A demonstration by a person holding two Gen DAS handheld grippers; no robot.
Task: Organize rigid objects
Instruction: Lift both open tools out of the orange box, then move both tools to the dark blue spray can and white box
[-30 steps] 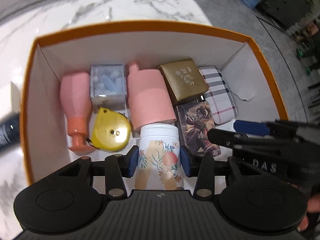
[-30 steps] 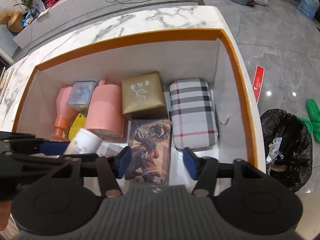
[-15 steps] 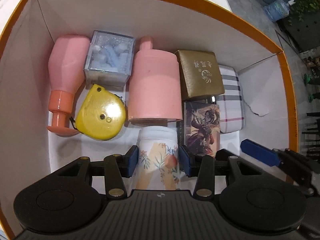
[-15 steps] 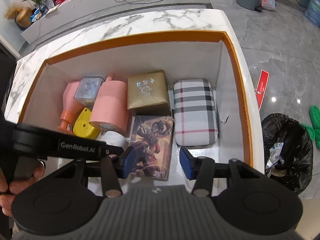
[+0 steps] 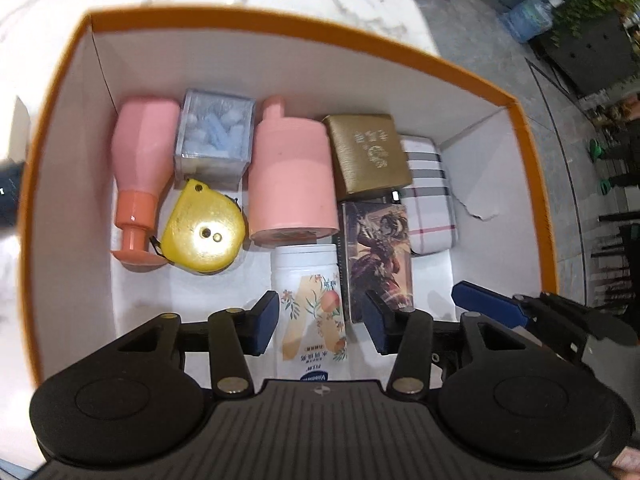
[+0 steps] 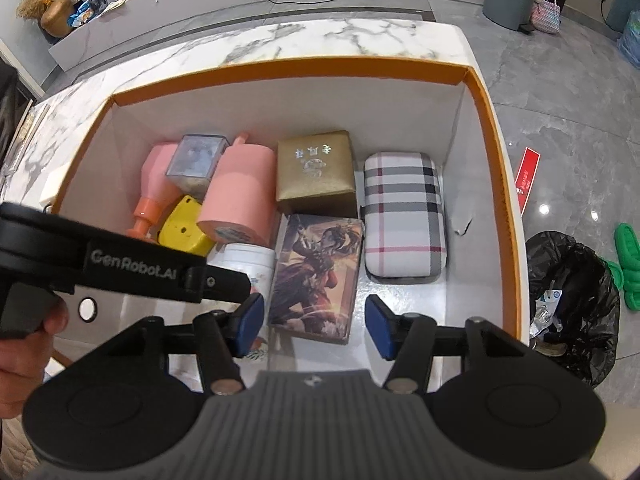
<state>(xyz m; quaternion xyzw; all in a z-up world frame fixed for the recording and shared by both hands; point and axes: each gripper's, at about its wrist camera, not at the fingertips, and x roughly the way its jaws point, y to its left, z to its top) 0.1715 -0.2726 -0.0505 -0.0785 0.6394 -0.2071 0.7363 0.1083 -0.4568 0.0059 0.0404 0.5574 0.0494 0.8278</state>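
Observation:
An orange-rimmed white box [image 5: 256,20] holds a white floral bottle [image 5: 308,292], a yellow tape measure [image 5: 202,234], two pink bottles [image 5: 294,184], a clear cube [image 5: 214,140], a gold box [image 5: 368,152], a picture card box [image 5: 378,252] and a plaid case [image 5: 430,196]. My left gripper [image 5: 322,322] is open, its pads apart from the white bottle lying on the box floor between them. My right gripper [image 6: 314,322] is open and empty above the picture card box [image 6: 318,276]; the white bottle [image 6: 250,262] is partly hidden by the left gripper's body.
The box [image 6: 492,120] sits on a white marble counter [image 6: 280,40]. A black trash bag [image 6: 576,304] and green slippers [image 6: 628,260] lie on the floor to the right. A hand [image 6: 24,344] holds the left gripper's handle.
My left gripper has opened and let go of the white bottle, which now lies in the box, and has pulled back and up. My right gripper stays open, shifted slightly.

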